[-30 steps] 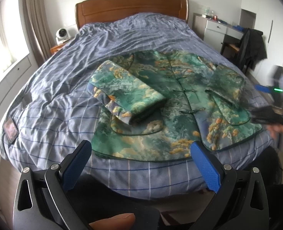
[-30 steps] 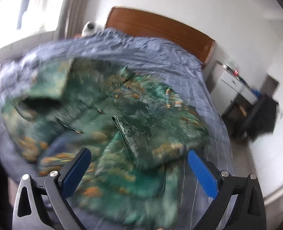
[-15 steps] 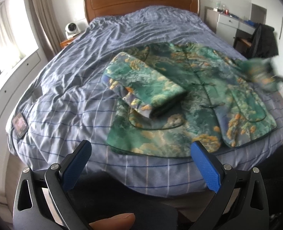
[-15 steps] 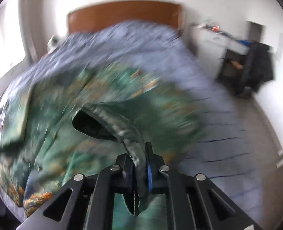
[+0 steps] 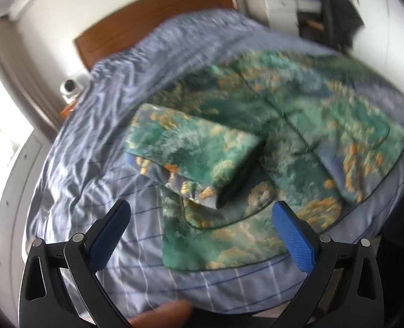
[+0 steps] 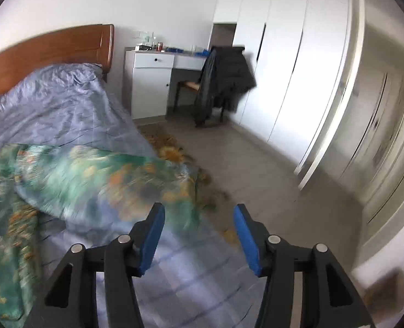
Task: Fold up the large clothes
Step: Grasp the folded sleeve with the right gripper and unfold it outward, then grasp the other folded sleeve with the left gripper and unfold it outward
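Observation:
A green and orange patterned jacket [image 5: 297, 147] lies spread on the blue checked bedspread [image 5: 92, 142]. Its left sleeve [image 5: 196, 153] is folded in across the front. My left gripper [image 5: 202, 216] is open and empty, above the bed's near edge, short of the jacket's hem. My right gripper [image 6: 199, 221] is open and empty at the bed's right side, just above the jacket's right sleeve [image 6: 114, 180], which lies stretched out toward the bed edge. The right view is blurred around the cloth.
A wooden headboard [image 5: 152, 24] stands at the far end. A white camera [image 5: 70, 87] sits on the nightstand at left. A white desk [image 6: 158, 79], a chair with a dark coat [image 6: 223, 82] and white wardrobes [image 6: 297, 68] stand to the right across grey floor.
My right gripper was shut on the right sleeve, pulled it outward, and has now opened and let it go. My left gripper stayed open and moved closer over the bed.

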